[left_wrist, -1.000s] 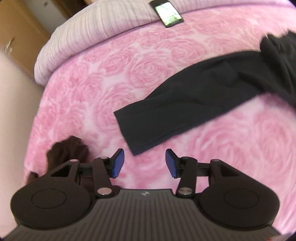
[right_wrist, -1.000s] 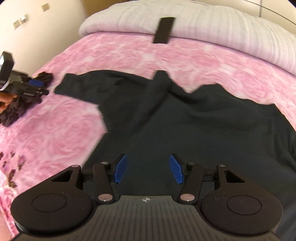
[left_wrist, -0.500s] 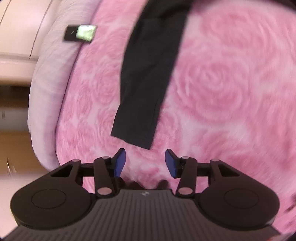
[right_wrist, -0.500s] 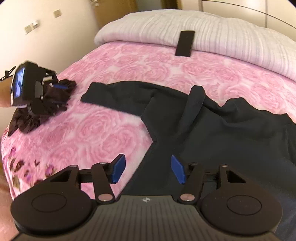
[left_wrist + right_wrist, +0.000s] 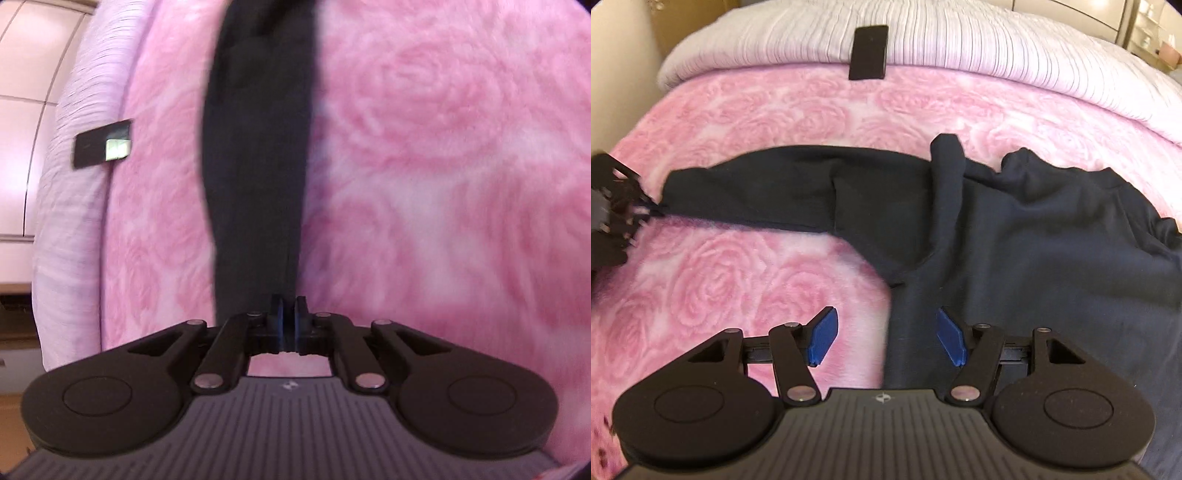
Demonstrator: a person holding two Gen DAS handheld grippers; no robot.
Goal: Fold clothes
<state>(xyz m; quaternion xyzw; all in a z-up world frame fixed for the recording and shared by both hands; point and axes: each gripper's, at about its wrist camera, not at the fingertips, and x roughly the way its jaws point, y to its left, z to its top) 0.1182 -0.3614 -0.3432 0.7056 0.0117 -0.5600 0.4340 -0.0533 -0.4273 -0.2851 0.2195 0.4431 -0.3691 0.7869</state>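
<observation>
A black long-sleeved top [image 5: 1015, 236] lies spread on the pink rose-patterned blanket [image 5: 746, 280]. Its one sleeve [image 5: 768, 188] stretches out to the left. In the left wrist view that sleeve [image 5: 258, 147] runs straight away from me, and my left gripper [image 5: 289, 314] is shut on its cuff end. The same gripper [image 5: 617, 206] shows at the far left of the right wrist view, at the sleeve's tip. My right gripper [image 5: 886, 338] hangs open just above the top's left side edge, nothing between its blue pads.
A dark phone [image 5: 868, 51] lies on the pale ribbed pillow cover [image 5: 997, 48] at the head of the bed; it shows also as the phone [image 5: 103, 147] in the left wrist view. The bed's left edge drops off near the wall. Furniture stands far right.
My left gripper moved onto the sleeve's cuff and shut on it; it was open before. The right gripper drifted over the top's left edge, staying open.
</observation>
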